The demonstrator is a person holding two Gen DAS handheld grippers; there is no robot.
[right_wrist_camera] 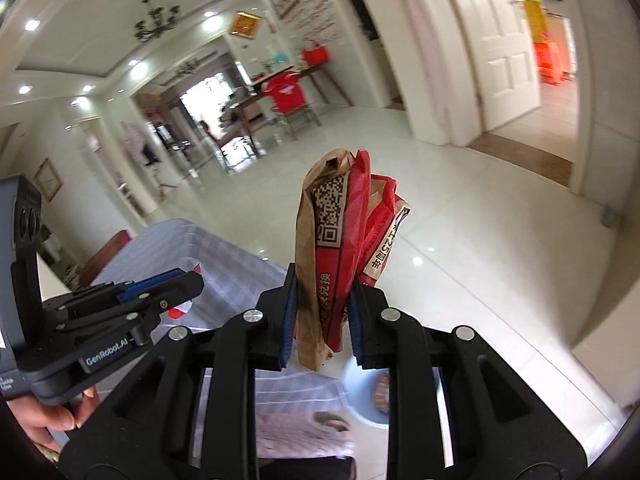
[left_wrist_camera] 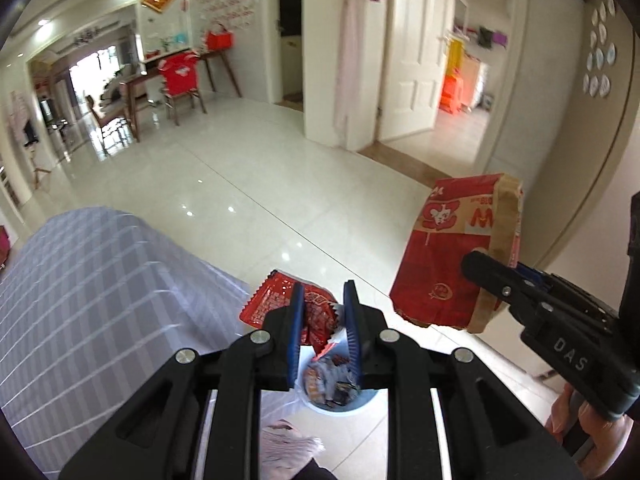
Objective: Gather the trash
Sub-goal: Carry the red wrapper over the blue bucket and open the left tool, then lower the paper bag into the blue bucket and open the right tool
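Below both claws at six o'clock sits the bin (left_wrist_camera: 340, 402), nearer the left claw (left_wrist_camera: 322, 316) pinching a wrapper (left_wrist_camera: 276, 304); the right claw (right_wrist_camera: 322, 320) pinches an upright bag (right_wrist_camera: 340, 240).

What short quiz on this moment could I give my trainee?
1. True or false: the left tool grips a red snack wrapper.
2. What does the right tool hold? A. a bottle B. a red and brown paper bag C. nothing
3. What sits on the floor below the left tool?

Key: 1 true. 2 B. 3 a light blue trash bin with wrappers inside.
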